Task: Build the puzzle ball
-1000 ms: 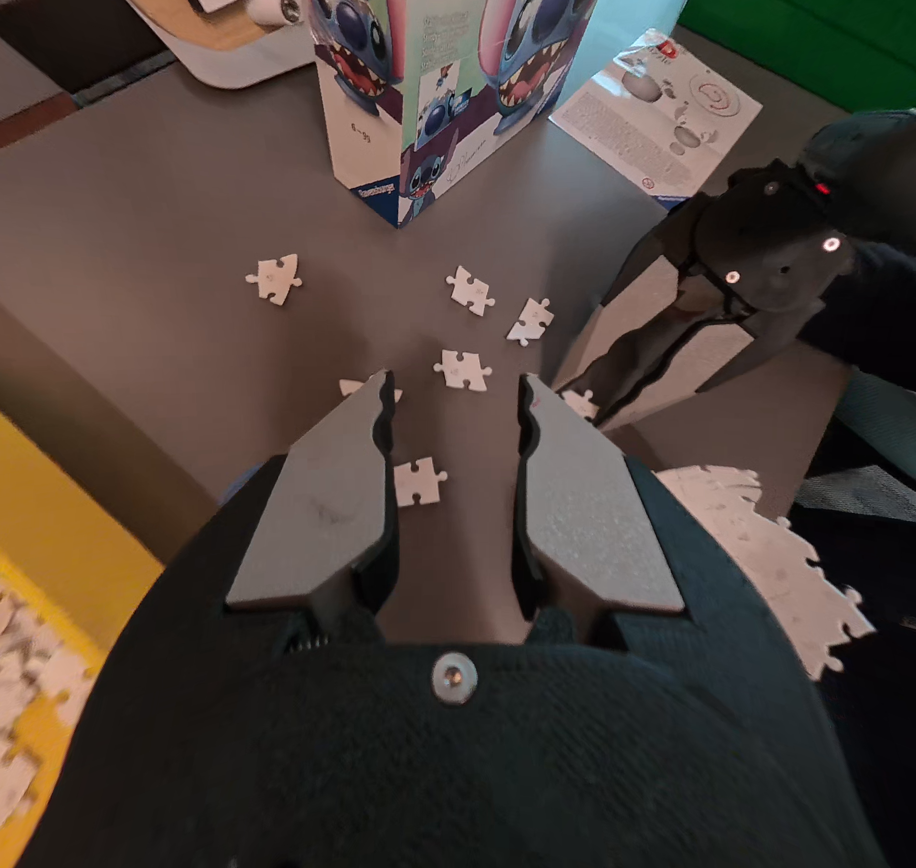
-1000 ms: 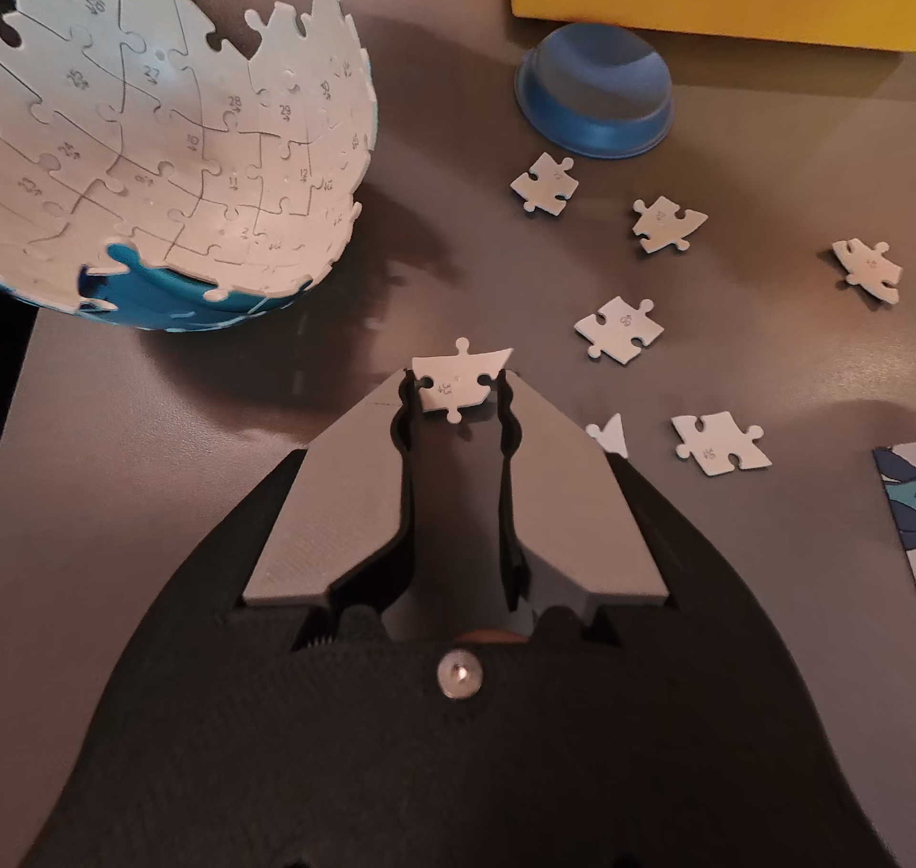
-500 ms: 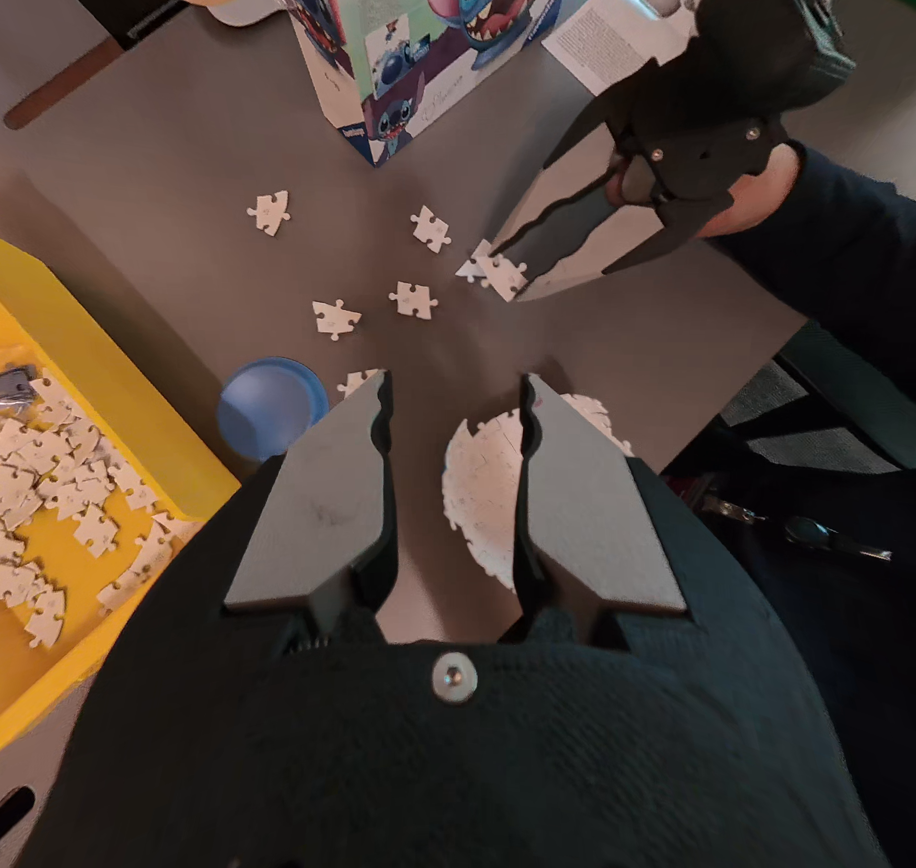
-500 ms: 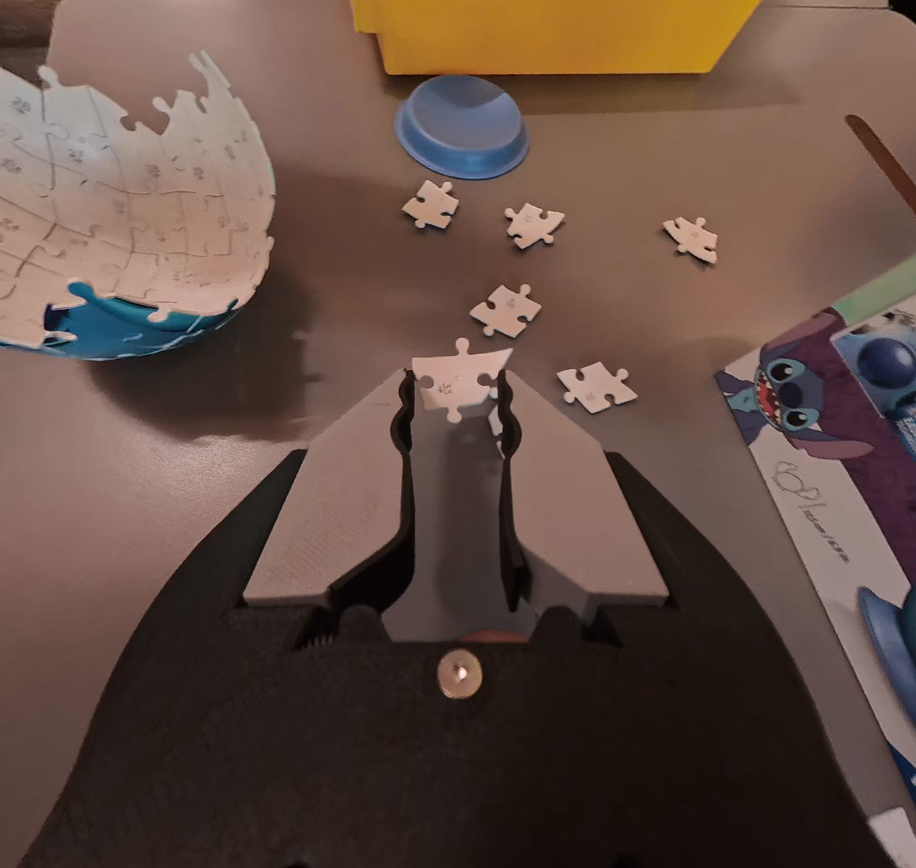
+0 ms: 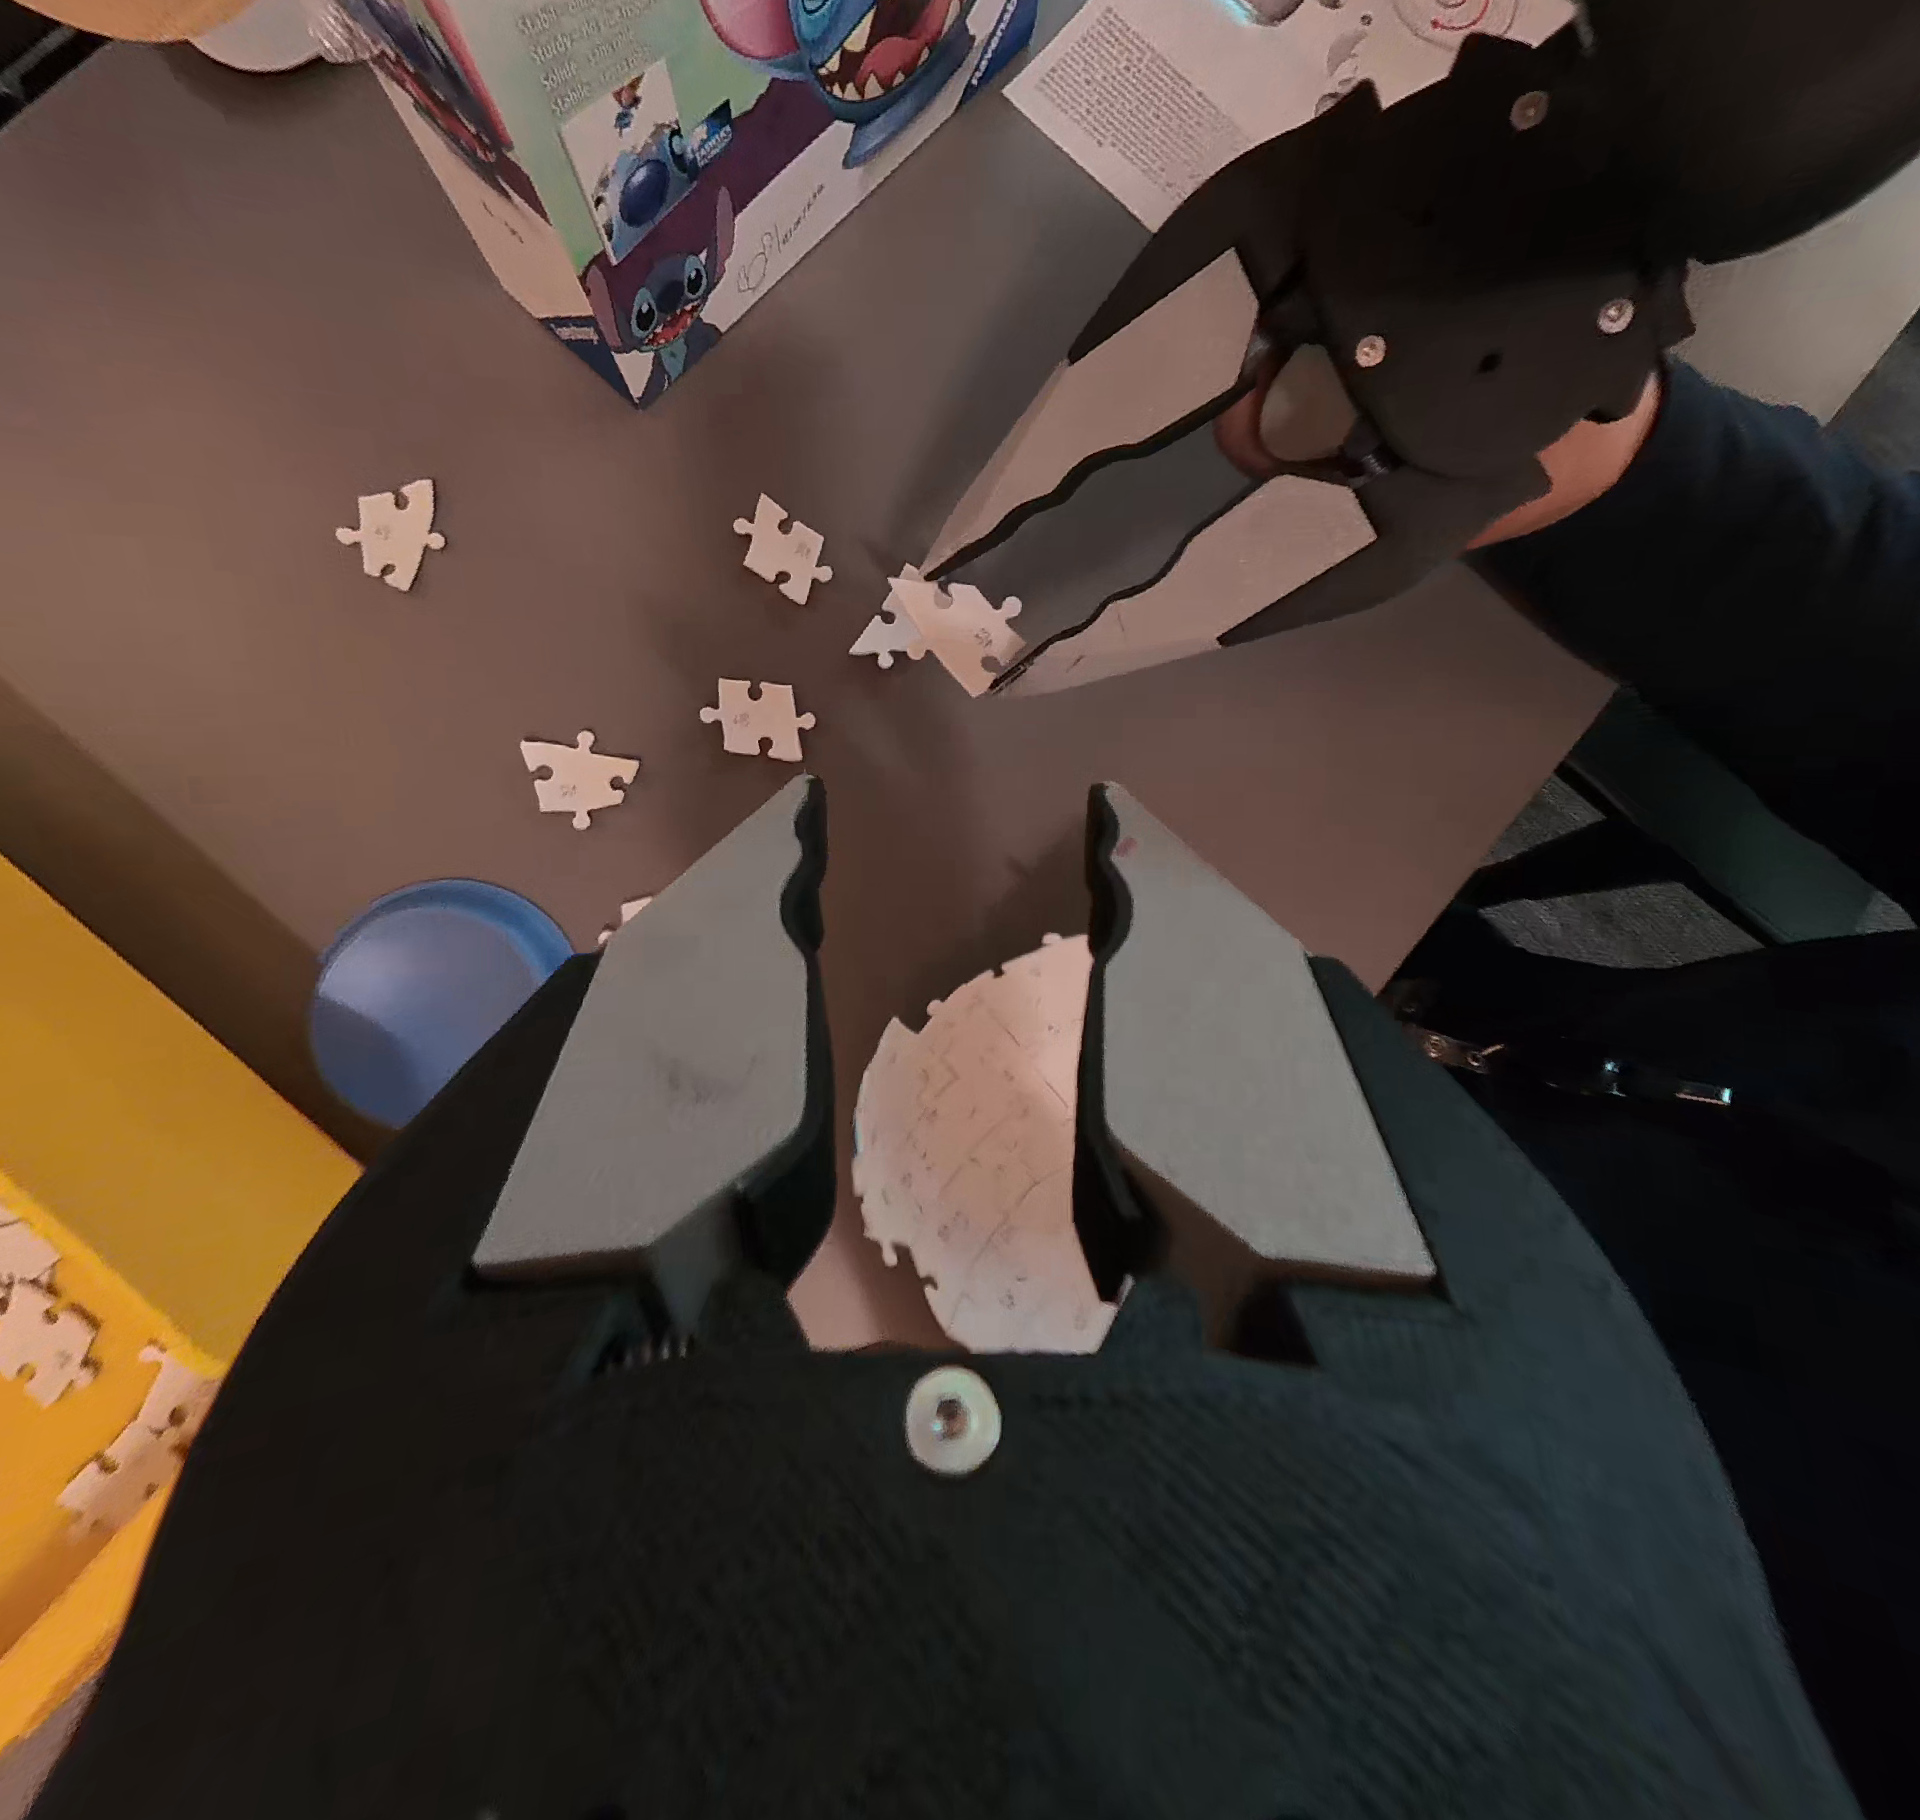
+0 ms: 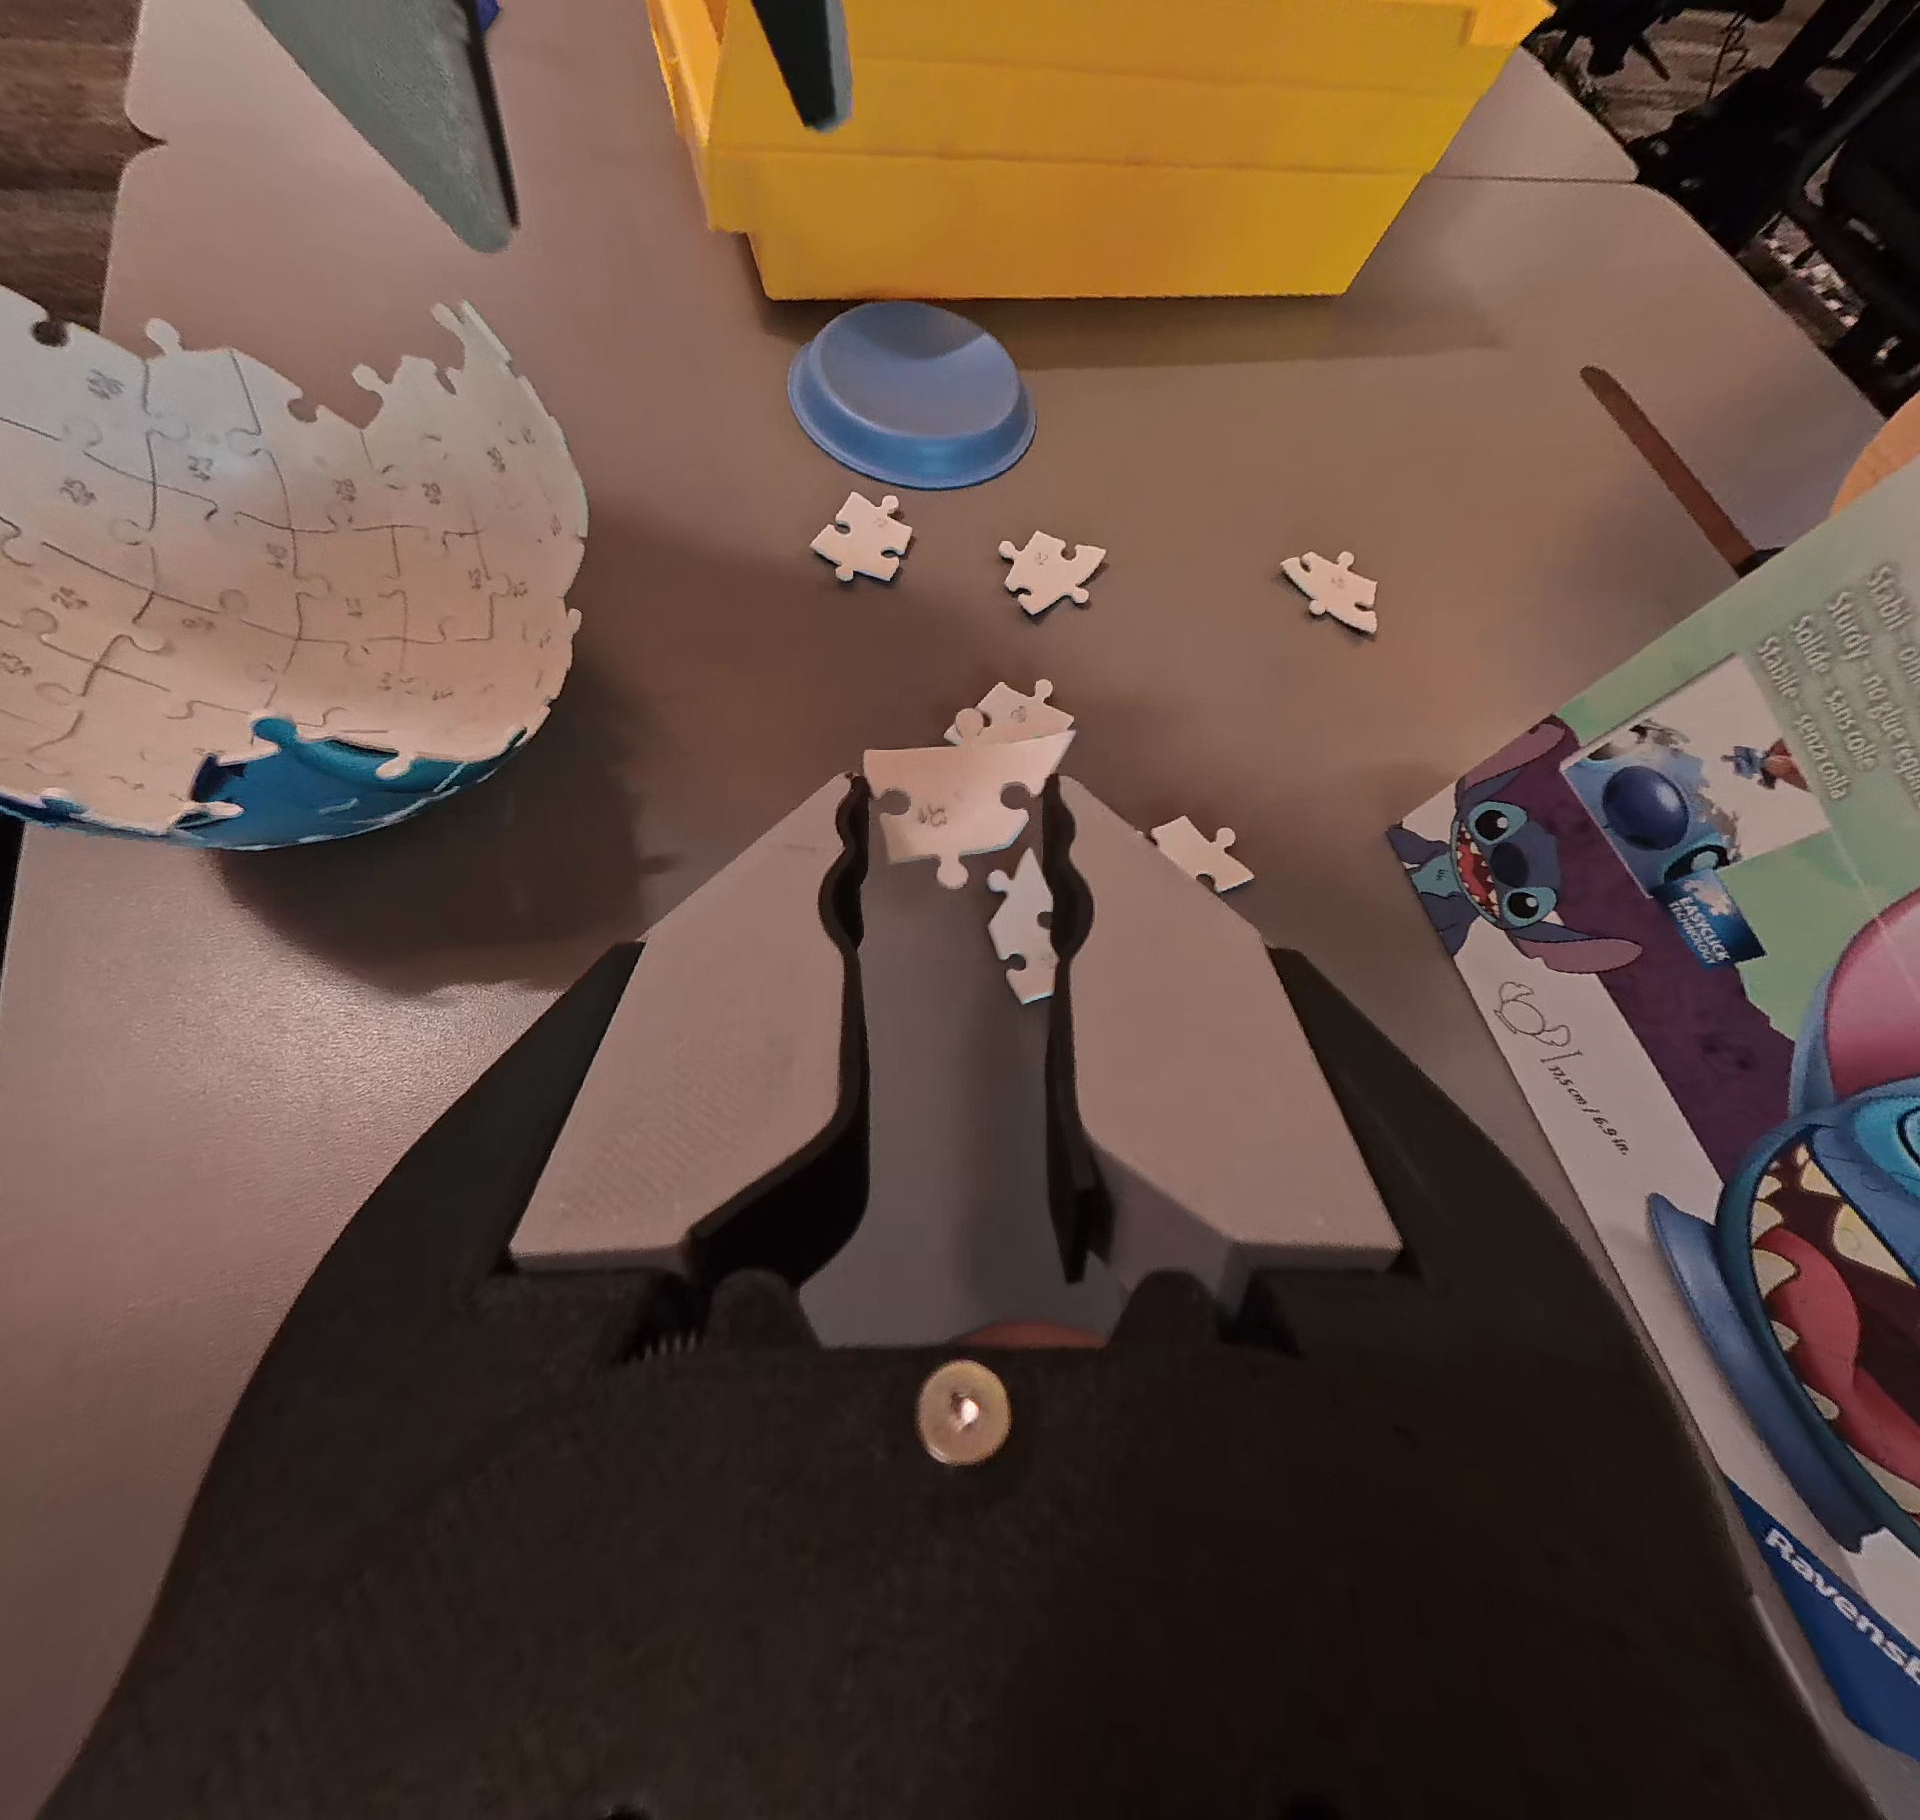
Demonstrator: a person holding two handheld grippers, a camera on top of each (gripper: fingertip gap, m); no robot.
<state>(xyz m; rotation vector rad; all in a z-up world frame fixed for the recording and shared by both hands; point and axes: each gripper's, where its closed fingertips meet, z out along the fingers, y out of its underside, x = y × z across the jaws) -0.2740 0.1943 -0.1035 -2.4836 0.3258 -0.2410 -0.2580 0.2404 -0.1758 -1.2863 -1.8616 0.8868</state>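
The half-built puzzle ball (image 6: 260,575), a white numbered shell with a blue outside, lies on the grey table at the left. In the left wrist view the ball (image 5: 966,1126) sits below my open, empty left gripper (image 5: 951,804). My right gripper (image 6: 951,783) is shut on a white puzzle piece (image 6: 956,814), held above the table. That gripper (image 5: 982,632) and its piece (image 5: 961,627) also show in the left wrist view. Several loose pieces (image 6: 1049,570) lie ahead of it. The left gripper's fingers (image 6: 416,56) hang at the top of the right wrist view.
A blue round stand (image 6: 909,409) sits before a yellow bin (image 6: 1091,160) that holds more pieces (image 5: 42,1334). The puzzle box (image 6: 1714,939) stands to the right, also in the left wrist view (image 5: 675,108). A leaflet (image 5: 1247,35) lies beyond. A person's sleeve (image 5: 1766,565) is behind the right gripper. The left gripper's tips are roughly 9 cm from the right gripper's. The half-built puzzle ball (image 6: 260,575) is about equally far from each gripper, around 20 cm. My left wrist view (image 5: 1027,1228) looks at it from another angle.
Both grippers have risen and drawn back from the table. The left one now hangs over the ball shell. The right one still holds its piece.
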